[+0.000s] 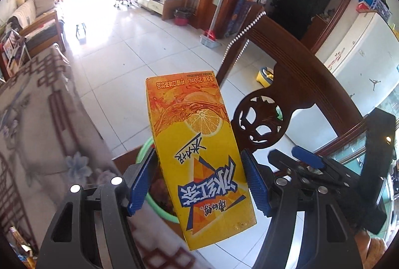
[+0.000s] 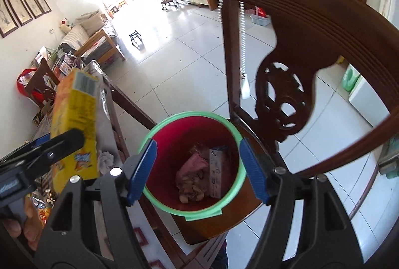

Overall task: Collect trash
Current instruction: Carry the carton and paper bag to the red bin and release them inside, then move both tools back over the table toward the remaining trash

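Here, in the left wrist view, the left gripper [image 1: 199, 176] held a yellow drink carton [image 1: 199, 156] between its two blue pads [image 1: 143, 184]. Both pads pressed on the long sides of the carton, so the grip was closed on it. The carton was a tall box. Its long way ran up the picture, away from the camera, and it leaned a little to the left at the far end. The words on it were upside down. The far end stuck out well past the pads. Just under the carton peeked the green rim of a bin [image 1: 146, 146]. A dark wooden chair [image 1: 286, 69] stood on the right, and a table with a patterned cloth [image 1: 37, 131] was on the left. The right gripper [image 1: 309, 164] showed near the right edge, beside the carton and not touching it.

In the right wrist view, the right gripper [image 2: 197, 171] stood open with nothing between its blue pads [image 2: 142, 171]. Below it was the bin [image 2: 189, 211], red inside, with pink and pale trash [image 2: 197, 174] at the bottom. The bin sat on the chair [image 2: 311, 44] seat. On the left, the carton [image 2: 74, 124] was up in the air over the table [image 2: 112, 119], standing nearly upright and leaning right, clamped in the left gripper [image 2: 72, 141]. A hand [image 2: 22, 224] held that gripper.
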`<state>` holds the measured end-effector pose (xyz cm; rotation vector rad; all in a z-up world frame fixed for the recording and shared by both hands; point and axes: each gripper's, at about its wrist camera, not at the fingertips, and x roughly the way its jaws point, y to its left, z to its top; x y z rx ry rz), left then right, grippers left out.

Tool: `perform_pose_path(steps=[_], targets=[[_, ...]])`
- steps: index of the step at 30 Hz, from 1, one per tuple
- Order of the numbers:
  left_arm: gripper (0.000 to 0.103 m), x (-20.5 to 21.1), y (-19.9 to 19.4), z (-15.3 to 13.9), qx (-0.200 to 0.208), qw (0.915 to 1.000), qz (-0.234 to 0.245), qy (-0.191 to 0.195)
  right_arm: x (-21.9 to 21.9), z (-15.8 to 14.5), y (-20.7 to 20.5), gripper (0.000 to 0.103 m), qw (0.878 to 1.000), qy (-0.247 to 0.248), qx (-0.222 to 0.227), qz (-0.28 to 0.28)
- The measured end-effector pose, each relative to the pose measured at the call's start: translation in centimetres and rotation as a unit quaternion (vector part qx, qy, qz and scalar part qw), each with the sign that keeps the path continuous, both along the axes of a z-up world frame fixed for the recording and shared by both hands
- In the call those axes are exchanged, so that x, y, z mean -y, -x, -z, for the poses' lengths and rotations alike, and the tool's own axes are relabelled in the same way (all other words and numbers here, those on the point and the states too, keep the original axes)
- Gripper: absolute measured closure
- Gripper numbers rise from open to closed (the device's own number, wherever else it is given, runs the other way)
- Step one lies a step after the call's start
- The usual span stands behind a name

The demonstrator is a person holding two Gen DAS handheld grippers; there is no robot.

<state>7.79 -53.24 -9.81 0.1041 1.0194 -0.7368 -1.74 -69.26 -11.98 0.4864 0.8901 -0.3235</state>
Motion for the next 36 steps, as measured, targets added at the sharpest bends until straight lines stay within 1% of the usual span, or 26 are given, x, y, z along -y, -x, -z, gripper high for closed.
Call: perform_pose_path(steps=[3, 6, 8, 10, 13, 16, 19, 22, 26, 30, 31, 34, 35, 36], targets=[[0.037, 1.2, 0.0, 0.9, -0.012, 0.9999, 0.006, 0.002, 0.7, 0.2, 1.1, 0.036, 1.000, 0.009, -0.011, 0.009], [0.036, 1.9, -0.1, 1.3, -0.022, 0.9996, 0.012, 0.009, 1.4, 0.2, 1.9, 0.036, 1.000, 0.009, -0.010, 0.019], [0.025, 1.9, 0.0, 1.4, -0.023, 0.9996, 0.010, 0.010, 1.5, 0.1, 2.1, 0.036, 1.000, 0.010, -0.009, 0.020], [0.025, 1.4, 0.2, 1.1, -0.016, 0.9998, 0.007, 0.011, 1.3, 0.0, 1.9, 0.036, 1.000, 0.012, -0.009, 0.015], [0.025, -0.2, 0.4, 0.4, -0.008, 0.9999, -0.002, 0.013, 0.4, -0.3, 1.5, 0.036, 1.000, 0.014, -0.006, 0.003], [0.025, -3.2, 1.1, -0.9, 0.004, 0.9994, -0.026, 0.021, -1.0, -0.5, 0.8, 0.036, 1.000, 0.009, -0.001, -0.014], [0.025, -6.3, 1.6, -2.2, 0.015, 0.9981, -0.052, 0.027, -3.3, -0.6, -0.5, 0.036, 0.999, 0.007, 0.000, -0.046], [0.025, -10.1, 2.0, -3.5, 0.034, 0.9948, -0.091, 0.030, -6.3, -0.8, -2.3, 0.036, 0.996, 0.003, 0.002, -0.085], [0.025, -16.3, 2.0, -4.4, 0.040, 0.9857, -0.160, 0.035, -10.4, -1.0, -4.3, 0.036, 0.991, -0.001, 0.008, -0.134], [0.025, -22.8, 1.9, -4.2, 0.035, 0.9720, -0.230, 0.031, -15.0, -1.4, -5.8, 0.035, 0.983, -0.003, 0.011, -0.185], [0.025, -24.9, 2.0, -3.9, 0.033, 0.9669, -0.252, 0.027, -16.5, -1.4, -6.1, 0.034, 0.980, -0.004, 0.010, -0.201], [0.025, -29.3, 2.2, -2.8, 0.024, 0.9548, -0.296, 0.018, -20.2, -1.5, -6.7, 0.032, 0.971, -0.008, 0.008, -0.237], [0.025, -31.5, 2.4, -2.2, 0.019, 0.9482, -0.317, 0.012, -21.5, -1.5, -6.9, 0.032, 0.968, -0.007, 0.007, -0.249], [0.025, -32.8, 2.5, -1.8, 0.016, 0.9440, -0.329, 0.008, -22.6, -1.5, -7.0, 0.032, 0.966, -0.007, 0.007, -0.260]])
